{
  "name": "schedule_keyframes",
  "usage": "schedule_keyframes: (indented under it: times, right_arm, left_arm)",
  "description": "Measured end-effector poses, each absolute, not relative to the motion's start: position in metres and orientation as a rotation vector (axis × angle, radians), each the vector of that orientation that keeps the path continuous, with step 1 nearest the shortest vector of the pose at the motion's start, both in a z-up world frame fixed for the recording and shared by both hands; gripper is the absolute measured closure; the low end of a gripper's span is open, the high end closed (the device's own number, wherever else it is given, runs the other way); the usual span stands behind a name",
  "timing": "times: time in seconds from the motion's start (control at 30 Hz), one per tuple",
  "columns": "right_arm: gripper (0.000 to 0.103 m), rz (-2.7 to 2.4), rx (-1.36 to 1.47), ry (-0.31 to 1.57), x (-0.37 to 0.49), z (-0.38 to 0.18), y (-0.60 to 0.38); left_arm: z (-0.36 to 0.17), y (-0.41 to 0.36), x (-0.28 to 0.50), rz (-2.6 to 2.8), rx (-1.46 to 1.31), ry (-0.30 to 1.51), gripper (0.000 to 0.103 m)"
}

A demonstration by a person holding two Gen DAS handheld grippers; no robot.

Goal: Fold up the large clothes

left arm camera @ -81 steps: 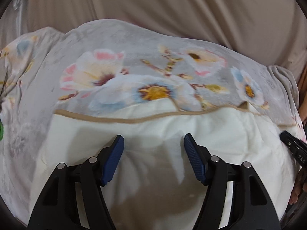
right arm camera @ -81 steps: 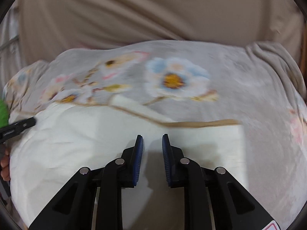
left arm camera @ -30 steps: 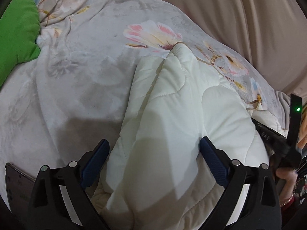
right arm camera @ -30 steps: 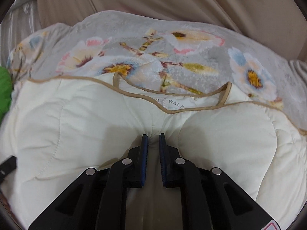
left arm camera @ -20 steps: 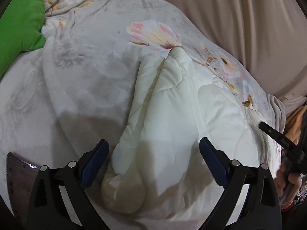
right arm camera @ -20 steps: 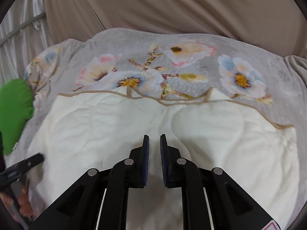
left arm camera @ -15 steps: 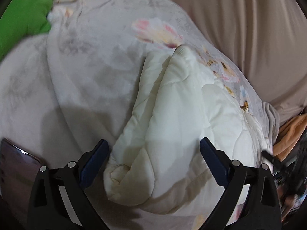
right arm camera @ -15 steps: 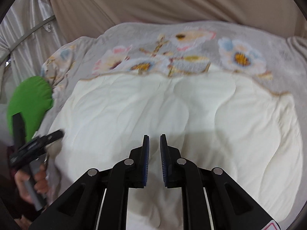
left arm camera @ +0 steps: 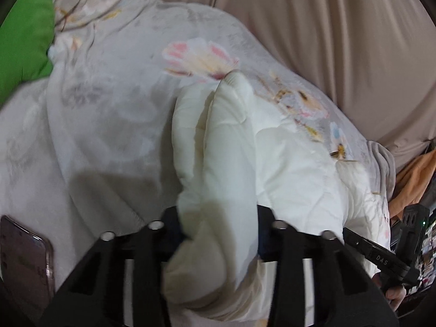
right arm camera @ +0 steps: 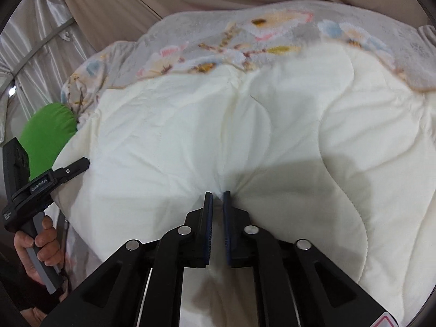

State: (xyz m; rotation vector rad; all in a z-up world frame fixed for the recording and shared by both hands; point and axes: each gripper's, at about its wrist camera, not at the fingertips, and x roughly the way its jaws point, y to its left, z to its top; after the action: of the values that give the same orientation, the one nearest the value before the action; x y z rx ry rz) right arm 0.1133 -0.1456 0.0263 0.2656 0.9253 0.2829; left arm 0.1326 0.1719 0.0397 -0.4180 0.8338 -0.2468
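Cream quilted padded garment point(right arm camera: 272, 141) gripped at both near edges on the floral-blanketed bed point(left arm camera: 109, 114).
The left gripper point(left arm camera: 218, 234), jaws just closed, clamps a bunched side roll; the right gripper point(right arm camera: 216, 199) pinches the hem, presumably for lifting into a fold.

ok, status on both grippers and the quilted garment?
Left gripper just closed on cream quilted garment, bunched edge. Right gripper pinching same garment. Phone beside left gripper, not blocking.
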Motion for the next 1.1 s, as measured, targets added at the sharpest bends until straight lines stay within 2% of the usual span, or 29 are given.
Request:
schedule_keyframes:
  times: [0.1, 0.23, 0.5, 0.7, 0.8, 0.9, 1.1]
  right_arm:
    - [0.092, 0.283, 0.261, 0.881, 0.116, 0.042, -0.14]
    - [0.098, 0.253, 0.239, 0.947, 0.134, 0.021, -0.125]
    - [0.102, 0.269, 0.244, 0.915, 0.133, 0.011, -0.125]
    - [0.098, 0.353, 0.352, 0.864, 0.066, 0.034, -0.161]
    - [0.098, 0.413, 0.401, 0.924, 0.046, 0.011, -0.163]
    - [0.103, 0.405, 0.427, 0.952, 0.049, -0.013, -0.159]
    - [0.103, 0.455, 0.567, 0.945, 0.048, -0.023, -0.176]
  left_arm:
    - [0.064, 0.169, 0.123, -0.294, -0.422, 0.778, 0.079]
    - [0.101, 0.152, 0.105, -0.377, -0.399, 0.691, 0.081]
    - [0.155, 0.056, 0.074, -0.608, -0.26, 0.576, 0.082]
    - [0.163, 0.002, 0.073, -0.687, -0.199, 0.575, 0.083]
    - [0.162, -0.017, 0.076, -0.705, -0.189, 0.585, 0.083]
    - [0.157, -0.039, 0.077, -0.725, -0.184, 0.605, 0.083]
    - [0.138, -0.103, 0.079, -0.731, -0.095, 0.667, 0.083]
